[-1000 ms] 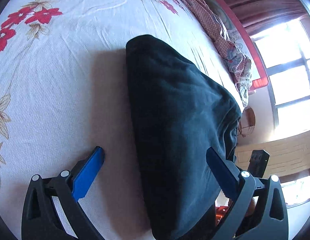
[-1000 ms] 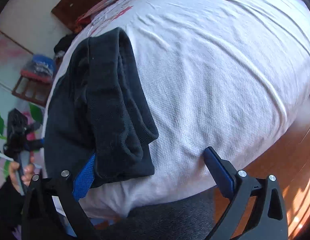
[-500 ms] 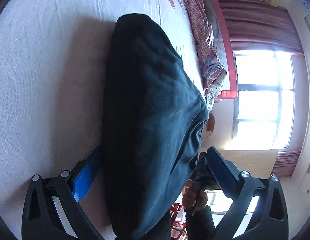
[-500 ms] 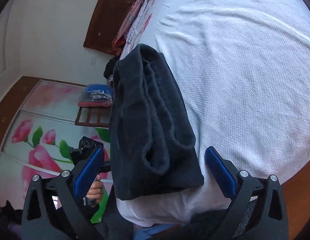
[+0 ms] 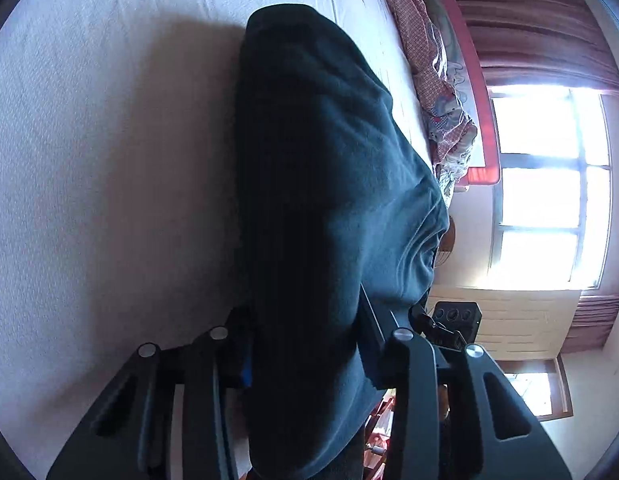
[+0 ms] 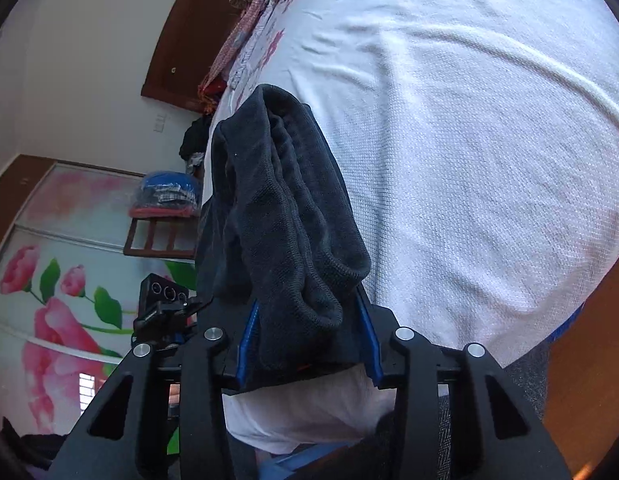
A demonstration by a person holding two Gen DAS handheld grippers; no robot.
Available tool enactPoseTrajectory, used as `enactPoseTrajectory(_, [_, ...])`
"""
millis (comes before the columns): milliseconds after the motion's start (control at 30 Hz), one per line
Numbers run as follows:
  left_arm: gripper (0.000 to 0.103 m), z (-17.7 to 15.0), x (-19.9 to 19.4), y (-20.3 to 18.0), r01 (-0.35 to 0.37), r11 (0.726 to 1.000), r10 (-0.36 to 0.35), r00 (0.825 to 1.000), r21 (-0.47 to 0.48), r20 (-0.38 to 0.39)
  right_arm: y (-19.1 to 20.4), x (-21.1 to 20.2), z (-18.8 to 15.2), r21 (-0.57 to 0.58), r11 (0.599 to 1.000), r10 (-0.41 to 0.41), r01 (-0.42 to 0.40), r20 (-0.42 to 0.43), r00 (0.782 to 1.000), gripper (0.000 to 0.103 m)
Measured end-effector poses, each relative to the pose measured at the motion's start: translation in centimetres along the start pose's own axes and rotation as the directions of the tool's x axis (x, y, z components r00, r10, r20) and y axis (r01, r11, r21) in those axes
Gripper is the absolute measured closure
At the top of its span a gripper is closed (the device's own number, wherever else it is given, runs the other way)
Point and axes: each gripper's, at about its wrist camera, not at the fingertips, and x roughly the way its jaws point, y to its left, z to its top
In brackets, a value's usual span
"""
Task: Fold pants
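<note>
Left wrist view: dark pants (image 5: 321, 200), folded into a long soft bundle, lie on the white bed (image 5: 109, 160) along its near edge. Both left tongs (image 5: 305, 344) and right tongs (image 6: 305, 336) are closing on the bundle's near end. Thick, limp knit, probably light; best gripped through all layers.

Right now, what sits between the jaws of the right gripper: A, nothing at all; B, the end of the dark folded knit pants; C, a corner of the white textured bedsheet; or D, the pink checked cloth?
B: the right gripper has its blue-edged jaws closing on either side of the dark folded knit pants, which lie on the white textured bedsheet.
</note>
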Motion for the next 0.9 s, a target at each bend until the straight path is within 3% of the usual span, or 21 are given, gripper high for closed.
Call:
enactPoseTrajectory(167, [0.068, -0.1, -1.0, -1.9, 0.092, 0.996, -0.092, 0.996, 0.012, 0.01, 2.5, -1.4, -0.7, -0.039, 0.998, -0.039, 0.04, 0.019, 0.999, 0.065])
enactPoseTrajectory(467, [0.068, 1.1, -3.6, -4.2, 0.184, 0.982, -0.185, 0.982, 0.038, 0.032, 9.7, -2.2, 1.2, -0.148, 0.986, -0.065, 0.069, 0.035, 0.997, 0.066])
enactPoseTrajectory(700, [0.068, 4.7, -8.4, -5.9, 0.171, 0.98, -0.182, 0.977, 0.099, 0.115, 14.6, 1.4, 5.2, -0.218, 0.976, -0.013, 0.02, 0.034, 0.999, 0.066])
enactPoseTrajectory(900, [0.068, 9.6, -14.5, -5.2, 0.096, 0.987, -0.124, 0.964, 0.127, 0.236, 18.4, 9.4, 9.9, -0.24, 0.969, 0.066, -0.061, 0.014, 0.998, 0.066])
